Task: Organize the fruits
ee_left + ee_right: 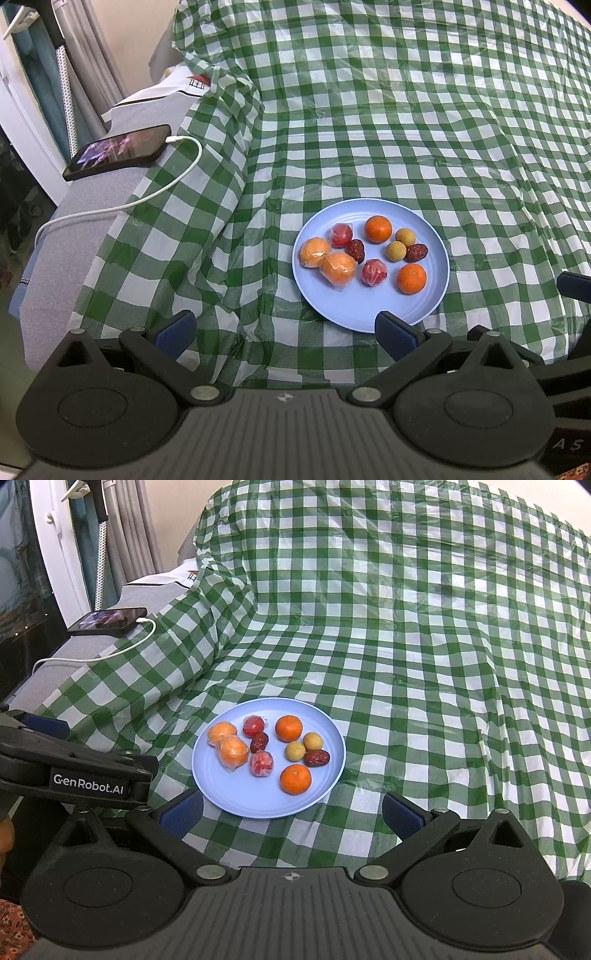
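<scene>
A light blue plate [369, 314] [236, 797] lies on the green checked cloth. On it are two bare oranges [411, 278] [295, 779], two wrapped oranges [338, 269] [233, 752], two wrapped red fruits [374, 272] [261, 763], two yellow-green longans [396, 251] [295, 750] and two dark red dates [416, 253] [317, 757]. My left gripper [284, 332] is open and empty, just short of the plate's near-left rim. My right gripper [291, 812] is open and empty at the plate's near edge. The left gripper's body shows at the left of the right wrist view [74, 771].
A black phone [118, 152] [109, 618] with a white charging cable [122, 201] lies on a grey surface at the far left. The checked cloth [406, 129] rises in folds behind the plate. Curtains and a window frame stand at the far left.
</scene>
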`<state>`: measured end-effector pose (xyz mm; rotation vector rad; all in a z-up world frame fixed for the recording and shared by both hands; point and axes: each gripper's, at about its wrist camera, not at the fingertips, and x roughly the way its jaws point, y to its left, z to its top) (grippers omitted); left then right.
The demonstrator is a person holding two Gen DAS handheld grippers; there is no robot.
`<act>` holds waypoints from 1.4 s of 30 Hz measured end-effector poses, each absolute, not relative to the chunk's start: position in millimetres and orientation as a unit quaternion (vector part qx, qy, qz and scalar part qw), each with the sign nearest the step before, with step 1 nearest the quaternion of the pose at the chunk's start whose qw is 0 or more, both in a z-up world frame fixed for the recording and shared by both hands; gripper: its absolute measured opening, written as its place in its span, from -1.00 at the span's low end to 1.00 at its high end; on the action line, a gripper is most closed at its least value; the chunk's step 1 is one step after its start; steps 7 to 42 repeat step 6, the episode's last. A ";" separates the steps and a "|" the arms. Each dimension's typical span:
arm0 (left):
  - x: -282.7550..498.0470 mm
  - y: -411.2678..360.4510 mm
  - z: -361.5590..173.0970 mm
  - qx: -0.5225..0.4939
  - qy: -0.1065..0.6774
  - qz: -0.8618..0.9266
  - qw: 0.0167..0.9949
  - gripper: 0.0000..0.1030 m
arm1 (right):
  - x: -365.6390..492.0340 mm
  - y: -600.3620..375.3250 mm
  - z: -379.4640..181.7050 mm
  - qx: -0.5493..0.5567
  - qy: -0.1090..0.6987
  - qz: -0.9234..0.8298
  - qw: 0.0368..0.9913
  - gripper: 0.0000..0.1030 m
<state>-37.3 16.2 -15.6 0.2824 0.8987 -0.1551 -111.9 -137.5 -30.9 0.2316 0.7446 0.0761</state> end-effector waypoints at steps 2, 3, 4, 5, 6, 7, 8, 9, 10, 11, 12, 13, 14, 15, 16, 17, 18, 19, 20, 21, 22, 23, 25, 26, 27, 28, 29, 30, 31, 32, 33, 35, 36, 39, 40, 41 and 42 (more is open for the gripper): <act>-37.8 15.6 -14.9 0.136 0.431 -0.077 0.889 0.99 | -112.1 -138.3 -31.0 0.112 0.363 0.038 0.924 0.99; -38.2 15.2 -14.6 0.136 0.430 -0.079 0.889 0.99 | -111.9 -138.2 -30.8 0.112 0.363 0.038 0.924 0.99; -38.7 14.6 -14.4 0.136 0.430 -0.080 0.889 0.99 | -111.9 -138.1 -30.8 0.112 0.362 0.038 0.924 0.99; -39.0 14.0 -14.1 0.136 0.429 -0.081 0.889 0.99 | -112.2 -138.7 -31.3 0.112 0.362 0.039 0.925 0.99; -39.1 13.5 -14.0 0.136 0.429 -0.081 0.889 0.99 | -111.4 -138.2 -31.5 0.112 0.362 0.038 0.925 0.99; -39.1 13.5 -14.0 0.136 0.429 -0.081 0.889 0.99 | -111.4 -138.2 -31.5 0.112 0.362 0.038 0.925 0.99; -39.1 13.5 -14.0 0.136 0.429 -0.081 0.889 0.99 | -111.4 -138.2 -31.5 0.112 0.362 0.038 0.925 0.99; -39.1 13.5 -14.0 0.136 0.429 -0.081 0.889 0.99 | -111.4 -138.2 -31.5 0.112 0.362 0.038 0.925 0.99; -39.1 13.5 -14.0 0.136 0.429 -0.081 0.889 0.99 | -111.4 -138.2 -31.5 0.112 0.362 0.038 0.925 0.99; -39.1 13.5 -14.0 0.136 0.429 -0.081 0.889 0.99 | -111.4 -138.2 -31.5 0.112 0.362 0.038 0.925 0.99; -39.1 13.5 -14.0 0.136 0.429 -0.081 0.889 0.99 | -111.4 -138.2 -31.5 0.112 0.362 0.038 0.925 0.99; -39.1 13.5 -14.0 0.136 0.429 -0.081 0.889 0.99 | -111.4 -138.2 -31.5 0.112 0.362 0.038 0.925 0.99; -39.1 13.5 -14.0 0.136 0.429 -0.081 0.889 0.99 | -111.4 -138.2 -31.5 0.112 0.362 0.038 0.925 0.99; -39.1 13.5 -14.0 0.136 0.429 -0.081 0.889 0.99 | -111.4 -138.2 -31.5 0.112 0.362 0.038 0.925 0.99; -39.1 13.5 -14.0 0.136 0.429 -0.081 0.889 0.99 | -111.4 -138.2 -31.5 0.112 0.362 0.038 0.925 0.99; -39.1 13.5 -14.0 0.136 0.429 -0.081 0.889 0.99 | -111.4 -138.2 -31.5 0.112 0.362 0.038 0.925 0.99; -39.1 13.5 -14.0 0.136 0.429 -0.081 0.889 0.99 | -111.4 -138.2 -31.5 0.112 0.362 0.038 0.925 0.99; -39.1 13.5 -14.0 0.136 0.429 -0.081 0.889 0.99 | -111.4 -138.2 -31.5 0.112 0.362 0.038 0.925 0.99; -39.1 13.5 -14.0 0.136 0.429 -0.081 0.889 0.99 | -111.4 -138.2 -31.5 0.112 0.362 0.038 0.925 0.99; -39.1 13.5 -14.0 0.136 0.429 -0.081 0.889 0.99 | -111.4 -138.2 -31.5 0.112 0.362 0.038 0.925 0.99; -39.1 13.5 -14.0 0.136 0.429 -0.081 0.889 0.99 | -111.4 -138.2 -31.5 0.112 0.362 0.038 0.925 0.99; -39.1 13.5 -14.0 0.136 0.429 -0.081 0.889 0.99 | -111.4 -138.2 -31.5 0.112 0.362 0.038 0.925 0.99; -39.1 13.5 -14.0 0.136 0.429 -0.081 0.889 0.99 | -111.4 -138.2 -31.5 0.112 0.362 0.038 0.925 0.99; -39.1 13.5 -14.0 0.136 0.429 -0.081 0.889 0.99 | -111.4 -138.2 -31.5 0.112 0.362 0.038 0.925 0.99; -39.1 13.5 -14.0 0.136 0.429 -0.081 0.889 0.99 | -111.4 -138.2 -31.5 0.112 0.362 0.038 0.925 0.99; -39.1 13.5 -14.0 0.136 0.429 -0.081 0.889 0.99 | -111.4 -138.2 -31.5 0.112 0.362 0.038 0.925 0.99; -39.1 13.5 -14.0 0.136 0.429 -0.081 0.889 0.99 | -111.4 -138.2 -31.5 0.112 0.362 0.038 0.925 0.99; -39.1 13.5 -14.0 0.136 0.429 -0.081 0.889 0.99 | -111.4 -138.2 -31.5 0.112 0.362 0.038 0.925 0.99; -39.1 13.5 -14.0 0.136 0.429 -0.081 0.889 0.99 | -111.4 -138.2 -31.5 0.112 0.362 0.038 0.925 0.99; -39.1 13.5 -14.0 0.136 0.429 -0.081 0.889 0.99 | -111.4 -138.2 -31.5 0.112 0.362 0.038 0.925 0.99; -39.1 13.5 -14.0 0.136 0.429 -0.081 0.889 0.99 | -111.4 -138.2 -31.5 0.112 0.362 0.038 0.925 0.99; -39.1 13.5 -14.0 0.136 0.429 -0.081 0.889 0.99 | -111.4 -138.2 -31.5 0.112 0.362 0.038 0.925 0.99; -39.1 13.5 -14.0 0.136 0.429 -0.081 0.889 0.99 | -111.4 -138.2 -31.5 0.112 0.362 0.038 0.925 0.99; -39.1 13.5 -14.0 0.136 0.429 -0.081 0.889 0.99 | -111.4 -138.2 -31.5 0.112 0.362 0.038 0.925 0.99; -39.1 13.5 -14.0 0.136 0.429 -0.081 0.889 0.99 | -111.4 -138.2 -31.5 0.112 0.362 0.038 0.925 0.99; -39.1 13.5 -14.0 0.136 0.429 -0.081 0.889 0.99 | -111.4 -138.2 -31.5 0.112 0.362 0.038 0.925 0.99; -39.1 13.5 -14.0 0.136 0.429 -0.081 0.889 0.99 | -111.4 -138.2 -31.5 0.112 0.362 0.038 0.925 0.99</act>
